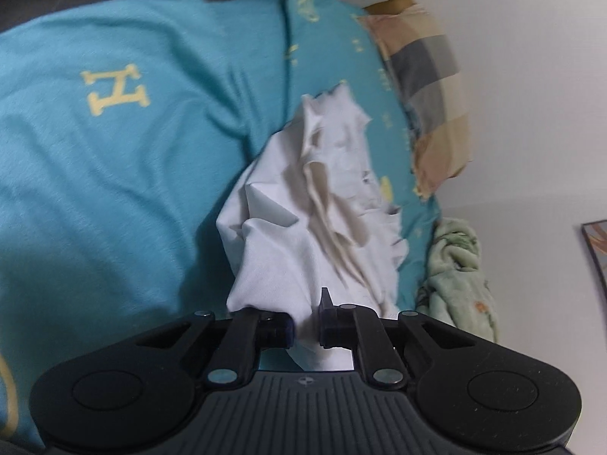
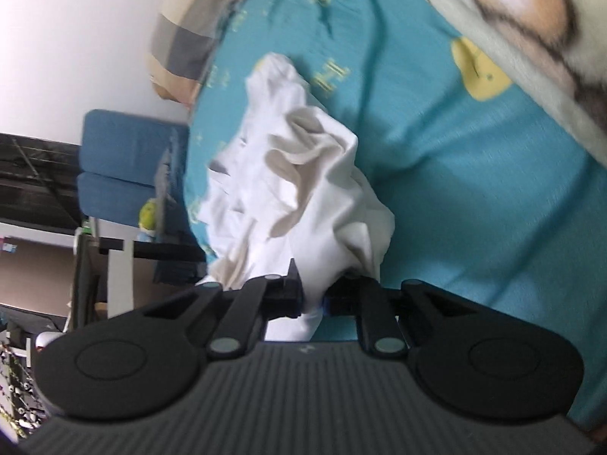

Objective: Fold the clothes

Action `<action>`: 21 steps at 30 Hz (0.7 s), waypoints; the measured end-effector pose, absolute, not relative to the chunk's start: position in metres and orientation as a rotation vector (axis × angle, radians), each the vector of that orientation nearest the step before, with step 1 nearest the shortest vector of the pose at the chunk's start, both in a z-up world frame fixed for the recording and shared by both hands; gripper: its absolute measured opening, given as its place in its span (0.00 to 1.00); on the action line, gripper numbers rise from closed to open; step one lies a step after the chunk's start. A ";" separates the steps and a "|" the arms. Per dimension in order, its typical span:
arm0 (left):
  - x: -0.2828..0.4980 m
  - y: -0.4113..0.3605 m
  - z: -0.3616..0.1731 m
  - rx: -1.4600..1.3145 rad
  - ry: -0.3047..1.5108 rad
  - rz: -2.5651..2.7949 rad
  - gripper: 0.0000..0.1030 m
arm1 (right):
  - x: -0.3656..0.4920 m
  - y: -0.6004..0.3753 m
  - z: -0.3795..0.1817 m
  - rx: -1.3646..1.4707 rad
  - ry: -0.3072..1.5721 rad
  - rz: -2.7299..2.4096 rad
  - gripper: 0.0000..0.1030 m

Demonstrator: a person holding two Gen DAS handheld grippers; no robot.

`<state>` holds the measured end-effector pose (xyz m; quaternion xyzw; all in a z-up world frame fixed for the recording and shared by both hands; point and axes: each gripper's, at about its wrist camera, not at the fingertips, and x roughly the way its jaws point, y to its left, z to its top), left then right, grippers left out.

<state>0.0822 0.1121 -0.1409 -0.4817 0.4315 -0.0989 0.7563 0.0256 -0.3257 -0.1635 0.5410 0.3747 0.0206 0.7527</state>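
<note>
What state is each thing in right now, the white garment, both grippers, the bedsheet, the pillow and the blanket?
white garment: crumpled, unfolded, pinched by both grippers.
left gripper: shut on the garment.
right gripper: shut on the garment.
teal bedsheet: spread out, lightly wrinkled.
checked pillow: lying at the bed's edge.
green blanket: bunched up.

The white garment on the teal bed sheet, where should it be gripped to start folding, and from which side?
Best by its near edge, coming from the viewer's side of the bed. The white garment lies crumpled, its bunched bulk trailing toward the checked pillow, so only the near hem is free. Both the left tongs and right tongs already pinch folds there; spreading them apart would likely flatten it.
</note>
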 end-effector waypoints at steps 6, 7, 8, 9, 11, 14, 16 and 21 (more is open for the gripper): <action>0.053 0.116 -0.106 -1.033 0.862 -0.277 0.09 | 0.004 -0.326 -0.134 1.187 0.730 0.065 0.11; 0.045 0.118 -0.097 -1.033 0.846 -0.287 0.09 | -0.002 -0.325 -0.127 1.183 0.715 0.070 0.11; 0.037 0.119 -0.087 -1.037 0.835 -0.294 0.09 | -0.007 -0.324 -0.120 1.179 0.701 0.076 0.11; 0.028 0.120 -0.077 -1.040 0.824 -0.302 0.09 | -0.014 -0.322 -0.114 1.175 0.692 0.081 0.11; 0.009 0.125 -0.058 -1.039 0.799 -0.320 0.09 | -0.029 -0.320 -0.101 1.166 0.676 0.091 0.11; -0.020 0.127 -0.035 -1.029 0.781 -0.341 0.09 | -0.057 -0.318 -0.087 1.160 0.666 0.103 0.11; -0.037 0.126 -0.023 -1.026 0.781 -0.352 0.09 | -0.074 -0.318 -0.080 1.153 0.661 0.108 0.11; -0.057 0.124 -0.009 -1.043 0.813 -0.351 0.10 | -0.088 -0.322 -0.077 1.170 0.646 0.086 0.11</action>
